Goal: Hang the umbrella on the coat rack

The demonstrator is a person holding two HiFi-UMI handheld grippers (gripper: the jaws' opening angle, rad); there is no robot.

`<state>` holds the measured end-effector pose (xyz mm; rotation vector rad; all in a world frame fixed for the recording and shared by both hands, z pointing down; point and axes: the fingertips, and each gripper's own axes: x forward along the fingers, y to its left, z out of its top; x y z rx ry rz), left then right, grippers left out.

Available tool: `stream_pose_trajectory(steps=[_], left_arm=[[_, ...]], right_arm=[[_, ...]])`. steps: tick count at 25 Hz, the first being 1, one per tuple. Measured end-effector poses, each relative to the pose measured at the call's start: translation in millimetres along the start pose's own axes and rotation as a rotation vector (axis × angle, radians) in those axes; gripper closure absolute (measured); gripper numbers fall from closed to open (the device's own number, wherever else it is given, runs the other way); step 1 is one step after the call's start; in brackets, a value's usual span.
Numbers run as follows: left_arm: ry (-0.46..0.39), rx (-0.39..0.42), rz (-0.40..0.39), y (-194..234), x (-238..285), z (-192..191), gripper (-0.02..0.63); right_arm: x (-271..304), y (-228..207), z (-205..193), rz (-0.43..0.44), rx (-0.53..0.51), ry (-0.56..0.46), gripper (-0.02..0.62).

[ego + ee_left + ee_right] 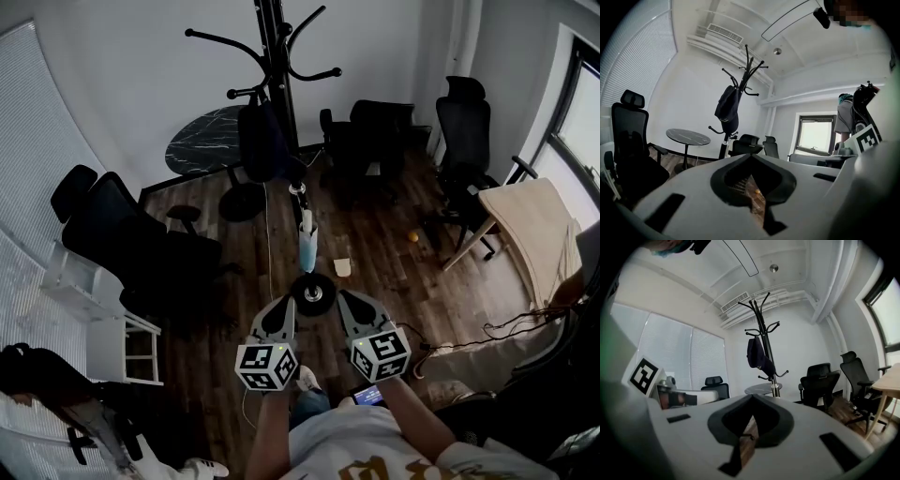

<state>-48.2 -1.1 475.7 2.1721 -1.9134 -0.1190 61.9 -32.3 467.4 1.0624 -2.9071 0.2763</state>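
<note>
On coat rack (274, 56), umbrella (261, 141) hanging, round table (202, 141) beside, left tool (284, 305) and right tool (349, 298) clenched empty

Ahead of me the coat rack (275, 56) stands upright on the wood floor at the far side of the room. It is a slim black pole with curved black hooks fanning out at its top and a second ring of hooks lower down. The umbrella (260, 141) is dark and folded shut into a soft bundle. It hangs from one of the lower hooks, just left of the pole, drooping straight down, clear of the floor.
</note>
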Motion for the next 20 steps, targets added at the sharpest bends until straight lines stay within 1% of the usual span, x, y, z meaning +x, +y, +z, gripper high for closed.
stream_pose_trajectory(steps=[8, 20], left_arm=[[0.002, 0.014, 0.004, 3.4, 5.8, 2.2, 0.586], [0.001, 0.014, -0.007, -5.3, 7.7, 2.5, 0.586]], right_arm=[[3.8, -0.6, 0.4, -0.004, -0.016, -0.002, 0.584], [-3.4, -8.7, -3.2, -0.021, -0.007, 0.011, 0.584]])
